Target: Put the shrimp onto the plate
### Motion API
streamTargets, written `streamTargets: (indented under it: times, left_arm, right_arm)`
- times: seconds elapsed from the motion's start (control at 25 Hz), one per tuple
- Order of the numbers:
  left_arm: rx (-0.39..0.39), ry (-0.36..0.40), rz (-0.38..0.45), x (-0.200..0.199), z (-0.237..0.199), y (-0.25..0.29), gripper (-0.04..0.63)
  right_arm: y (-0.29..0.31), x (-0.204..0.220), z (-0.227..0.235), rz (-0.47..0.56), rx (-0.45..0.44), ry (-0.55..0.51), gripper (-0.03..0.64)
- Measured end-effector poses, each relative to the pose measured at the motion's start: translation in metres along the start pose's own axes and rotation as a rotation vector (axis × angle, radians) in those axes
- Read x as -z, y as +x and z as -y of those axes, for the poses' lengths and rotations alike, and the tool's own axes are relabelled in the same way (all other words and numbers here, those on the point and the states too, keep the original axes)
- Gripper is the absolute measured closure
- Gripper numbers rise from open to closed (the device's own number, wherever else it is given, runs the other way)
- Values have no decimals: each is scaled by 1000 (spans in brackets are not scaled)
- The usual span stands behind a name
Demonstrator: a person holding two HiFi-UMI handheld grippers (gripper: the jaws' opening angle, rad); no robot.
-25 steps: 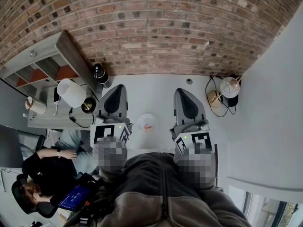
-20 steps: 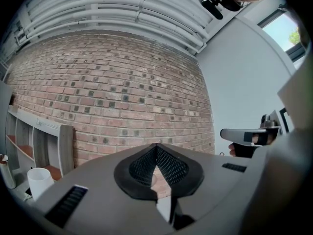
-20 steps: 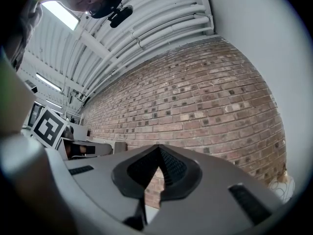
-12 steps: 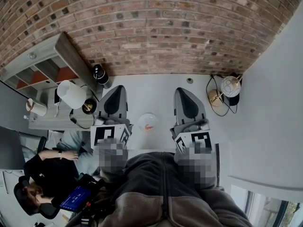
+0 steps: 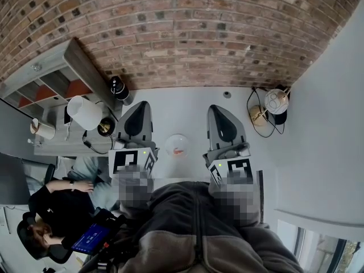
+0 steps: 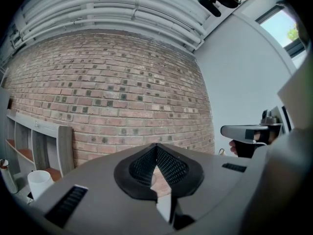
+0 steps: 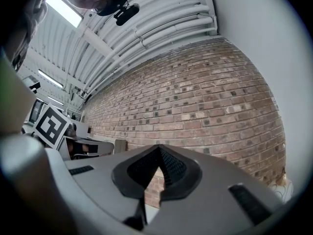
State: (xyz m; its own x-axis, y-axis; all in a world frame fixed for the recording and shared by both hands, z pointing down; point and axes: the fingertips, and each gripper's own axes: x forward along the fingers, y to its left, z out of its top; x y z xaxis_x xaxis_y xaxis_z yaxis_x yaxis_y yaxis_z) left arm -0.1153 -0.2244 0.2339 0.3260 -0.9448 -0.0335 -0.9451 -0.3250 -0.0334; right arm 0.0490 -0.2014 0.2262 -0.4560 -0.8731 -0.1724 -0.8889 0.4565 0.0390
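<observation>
1 small orange shrimp [image 5: 179, 151] lies on the round translucent plate [image 5: 169, 143]; task looks done. My left gripper [image 6: 156, 153] and right gripper [image 7: 159, 153] are pressed together, empty.

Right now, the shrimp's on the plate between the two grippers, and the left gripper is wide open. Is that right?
Not quite. The left gripper is shut, not wide open: the left gripper view shows its jaws together with nothing between them. The rest holds: in the head view the shrimp lies on the plate, between the left gripper and the right gripper.
</observation>
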Motion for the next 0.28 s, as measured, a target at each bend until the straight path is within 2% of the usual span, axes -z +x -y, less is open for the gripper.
streamTargets:
  times: [0.28]
  left_arm:
    - [16,4,-9,6,1,2,591]
  right_arm:
    - [-1,4,-2,-6,2,-16,617]
